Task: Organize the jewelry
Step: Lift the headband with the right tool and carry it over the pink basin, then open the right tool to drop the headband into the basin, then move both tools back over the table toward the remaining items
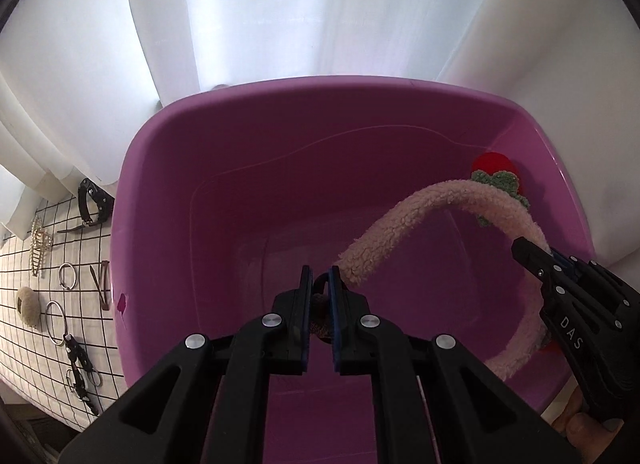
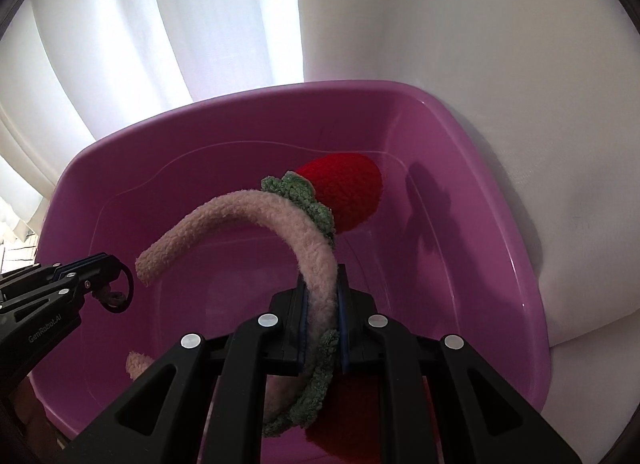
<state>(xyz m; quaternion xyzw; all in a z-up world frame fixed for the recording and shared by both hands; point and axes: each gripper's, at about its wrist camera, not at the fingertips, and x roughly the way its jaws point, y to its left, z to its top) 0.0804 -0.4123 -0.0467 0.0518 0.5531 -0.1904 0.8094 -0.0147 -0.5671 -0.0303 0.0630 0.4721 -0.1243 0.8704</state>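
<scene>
Right wrist view: the right gripper (image 2: 322, 304) has its fingers clenched on the fuzzy pink headband (image 2: 248, 207), which passes between the two pads just ahead of the fingertips. From the fingers the band arches up and forward, then curves over to the left, its free end (image 2: 146, 268) hanging down and pointing toward the left gripper (image 2: 110, 278); so the long sweep of the band runs from the fingers out across the purple tub (image 2: 460, 131). A red strawberry ornament (image 2: 348, 191) with a green leafy collar (image 2: 304, 193) sits at the top of the arch, beyond and a little right of the fingertips, pointing away toward the tub's far wall. A second green trim and red patch lie below the fingers, near the camera. The whole headband hangs over the inside of the tub. In the left wrist view the left gripper (image 1: 319, 284) has its fingers clenched on a small dark ring-shaped hair tie (image 1: 320, 296), pinched right between the pads; its loop stands out past the fingertips, also over the tub's interior. The headband's free end comes down just right of these fingers. To the left of the tub, on a checked cloth (image 1: 16, 264) over the surface, lie a pearl claw clip (image 1: 38, 244), metal rings (image 1: 69, 276), and other dark clips.
</scene>
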